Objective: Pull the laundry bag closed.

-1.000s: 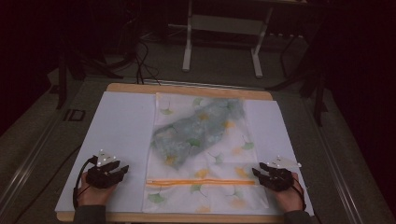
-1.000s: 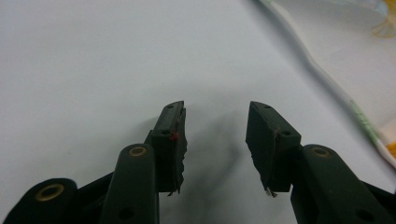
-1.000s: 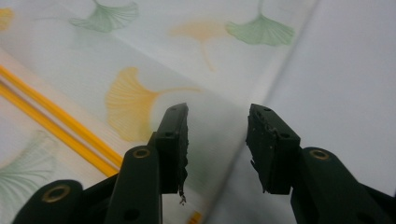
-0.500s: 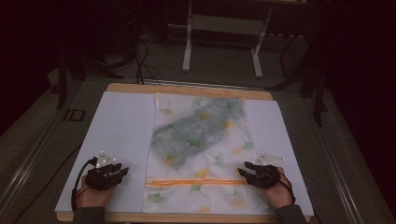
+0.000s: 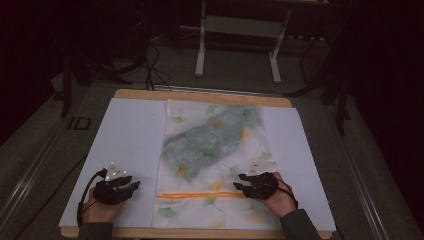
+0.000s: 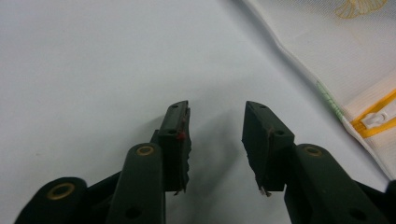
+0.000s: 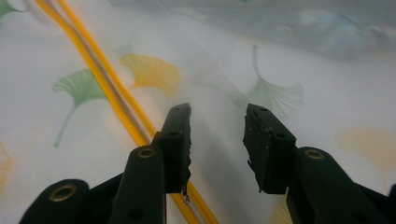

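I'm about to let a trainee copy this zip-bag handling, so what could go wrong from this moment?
The right gripper is open over the mesh laundry bag, right beside the orange zipper; closing here could pinch loose mesh rather than the zipper and snag it. The left gripper is open over the white sheet, off the bag, so nothing pins the bag and a pull may drag it. The zipper pull sits at the bag's left edge, far from the right gripper.

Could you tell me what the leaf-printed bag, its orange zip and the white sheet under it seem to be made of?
The bag looks like thin, semi-sheer white mesh or woven fabric: a grey-green bundle shows dimly through it. The zip appears to be orange fabric tape with a white, probably plastic, pull. The sheet is smooth, matte and white, likely paper or a plastic mat; the look leaves that open.
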`<state>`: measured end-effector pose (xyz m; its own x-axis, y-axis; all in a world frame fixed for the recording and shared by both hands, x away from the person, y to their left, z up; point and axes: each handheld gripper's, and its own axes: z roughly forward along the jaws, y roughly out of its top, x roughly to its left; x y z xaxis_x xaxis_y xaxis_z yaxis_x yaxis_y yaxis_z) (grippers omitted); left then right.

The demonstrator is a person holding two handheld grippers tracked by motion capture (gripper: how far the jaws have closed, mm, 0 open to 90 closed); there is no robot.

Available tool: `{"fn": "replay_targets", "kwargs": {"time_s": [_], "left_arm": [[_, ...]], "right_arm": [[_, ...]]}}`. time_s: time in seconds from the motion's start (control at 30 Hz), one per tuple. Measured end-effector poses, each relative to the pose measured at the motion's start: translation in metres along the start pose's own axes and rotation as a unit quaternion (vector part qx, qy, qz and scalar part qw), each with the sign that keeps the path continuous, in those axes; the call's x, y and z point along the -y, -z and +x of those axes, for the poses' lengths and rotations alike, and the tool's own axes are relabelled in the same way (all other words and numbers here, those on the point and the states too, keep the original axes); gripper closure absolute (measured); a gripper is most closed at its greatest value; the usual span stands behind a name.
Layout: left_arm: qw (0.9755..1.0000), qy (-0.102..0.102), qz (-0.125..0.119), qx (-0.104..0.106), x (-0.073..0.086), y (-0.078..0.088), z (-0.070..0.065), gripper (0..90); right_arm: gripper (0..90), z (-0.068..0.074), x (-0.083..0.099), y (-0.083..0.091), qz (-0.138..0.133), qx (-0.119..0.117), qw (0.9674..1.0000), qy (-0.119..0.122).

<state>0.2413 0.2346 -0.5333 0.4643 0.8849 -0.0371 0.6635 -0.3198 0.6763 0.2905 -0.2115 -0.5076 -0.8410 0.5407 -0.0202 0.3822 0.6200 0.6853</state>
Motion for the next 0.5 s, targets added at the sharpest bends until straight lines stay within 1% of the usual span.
{"fn": "replay_targets", "kwargs": {"time_s": [0.03,0.1,0.17,0.2,0.23,0.33,0.37,0.47,0.5], "left_arm": [[1.0000,0.000,0.000,0.000,0.000,0.000,0.000,59.6],[1.0000,-0.002,0.001,0.001,0.000,0.000,0.000,59.1],[1.0000,-0.003,0.001,0.001,0.000,0.000,-0.001,58.4],[1.0000,-0.003,0.001,0.001,0.000,0.000,-0.001,58.0],[1.0000,-0.005,-0.001,0.001,0.000,0.000,-0.002,57.7],[1.0000,-0.005,-0.002,0.002,0.000,0.000,-0.002,56.8],[1.0000,-0.004,-0.004,0.004,0.000,0.001,-0.002,56.8],[0.9999,-0.006,-0.005,0.007,0.000,0.001,-0.002,56.9],[0.9999,-0.008,-0.007,0.008,0.000,0.001,-0.002,58.2]], "right_arm": [[61.3,0.000,0.000,0.000,0.000,0.000,1.0000,0.000],[60.4,0.007,-0.007,-0.006,0.004,-0.012,0.9998,0.012],[60.8,0.010,-0.011,-0.010,0.006,-0.016,0.9997,0.020],[60.8,0.010,-0.011,-0.010,0.006,-0.016,0.9997,0.020],[61.5,0.013,-0.015,-0.014,0.008,-0.021,0.9994,0.026],[62.3,0.017,-0.020,-0.019,0.009,-0.027,0.9991,0.031],[62.3,0.017,-0.020,-0.019,0.009,-0.027,0.9991,0.031],[62.9,0.022,-0.026,-0.024,0.011,-0.037,0.9984,0.042],[63.2,0.026,-0.029,-0.026,0.010,-0.040,0.9981,0.046]]}}
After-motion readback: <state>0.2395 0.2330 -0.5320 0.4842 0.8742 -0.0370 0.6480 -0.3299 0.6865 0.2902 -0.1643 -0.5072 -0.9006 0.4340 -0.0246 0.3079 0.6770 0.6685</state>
